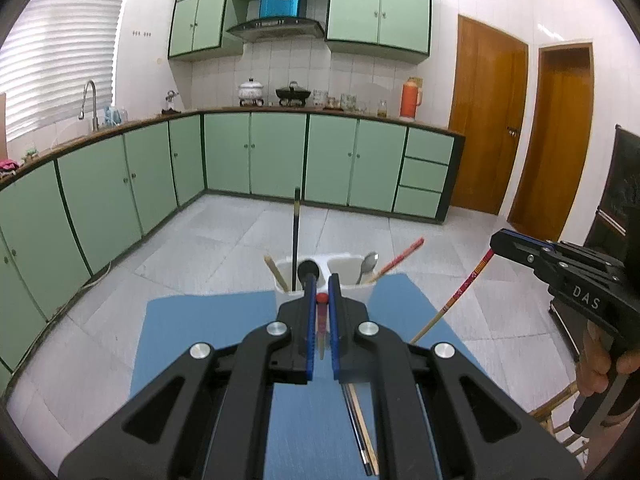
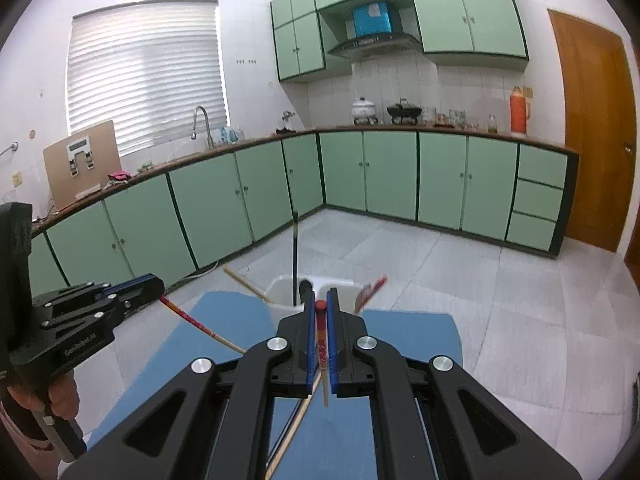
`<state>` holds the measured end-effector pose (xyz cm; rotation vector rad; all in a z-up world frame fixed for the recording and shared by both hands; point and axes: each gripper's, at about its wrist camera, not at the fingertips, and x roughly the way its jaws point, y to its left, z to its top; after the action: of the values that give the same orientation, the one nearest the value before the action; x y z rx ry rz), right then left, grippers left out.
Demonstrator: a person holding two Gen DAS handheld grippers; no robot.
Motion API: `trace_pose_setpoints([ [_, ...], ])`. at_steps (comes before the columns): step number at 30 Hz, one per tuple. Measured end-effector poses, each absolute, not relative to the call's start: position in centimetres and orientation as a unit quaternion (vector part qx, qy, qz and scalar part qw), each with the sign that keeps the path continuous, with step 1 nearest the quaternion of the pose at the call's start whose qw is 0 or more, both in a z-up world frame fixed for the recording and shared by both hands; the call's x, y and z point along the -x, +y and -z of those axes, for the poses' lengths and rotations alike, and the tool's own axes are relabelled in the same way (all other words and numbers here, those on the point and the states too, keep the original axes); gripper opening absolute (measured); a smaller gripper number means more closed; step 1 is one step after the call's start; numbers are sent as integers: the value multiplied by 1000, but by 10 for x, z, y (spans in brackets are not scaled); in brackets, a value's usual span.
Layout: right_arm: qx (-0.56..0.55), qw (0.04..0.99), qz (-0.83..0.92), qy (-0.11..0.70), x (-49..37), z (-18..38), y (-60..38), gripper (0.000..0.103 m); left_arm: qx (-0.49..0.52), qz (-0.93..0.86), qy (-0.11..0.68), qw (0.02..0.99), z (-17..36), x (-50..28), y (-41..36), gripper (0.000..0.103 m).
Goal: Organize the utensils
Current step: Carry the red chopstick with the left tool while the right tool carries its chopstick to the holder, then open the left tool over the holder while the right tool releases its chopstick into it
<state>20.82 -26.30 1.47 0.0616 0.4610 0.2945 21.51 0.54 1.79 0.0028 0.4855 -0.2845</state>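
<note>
Both grippers, left and right, each pinched a red-tipped chopstick, the right one's held upright, above the blue mat. At the mat's far edge stood the white two-compartment holder, already carrying a spoon and chopsticks. Next, apparently: lowering each stick tip-first into a compartment. More chopsticks lay on the mat; green cabinets lined the kitchen.

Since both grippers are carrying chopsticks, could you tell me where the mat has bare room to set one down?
The blue mat is bare left of the white holder. Crowded: the holder itself, and the loose chopsticks lying near-centre.
</note>
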Motion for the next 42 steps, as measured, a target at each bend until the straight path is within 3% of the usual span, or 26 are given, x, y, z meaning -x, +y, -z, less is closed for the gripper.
trace_pose_setpoints([
  [17,-26,975,-139,174,-268,-76,-255,5,19,122,142,982,-92,-246,5,5],
  [29,-12,975,-112,194,-332,-50,-240,5,39,108,152,982,-60,-317,-2,5],
  [42,-16,963,-113,244,-358,1,-234,5,14,102,216,971,-10,-354,-6,5],
])
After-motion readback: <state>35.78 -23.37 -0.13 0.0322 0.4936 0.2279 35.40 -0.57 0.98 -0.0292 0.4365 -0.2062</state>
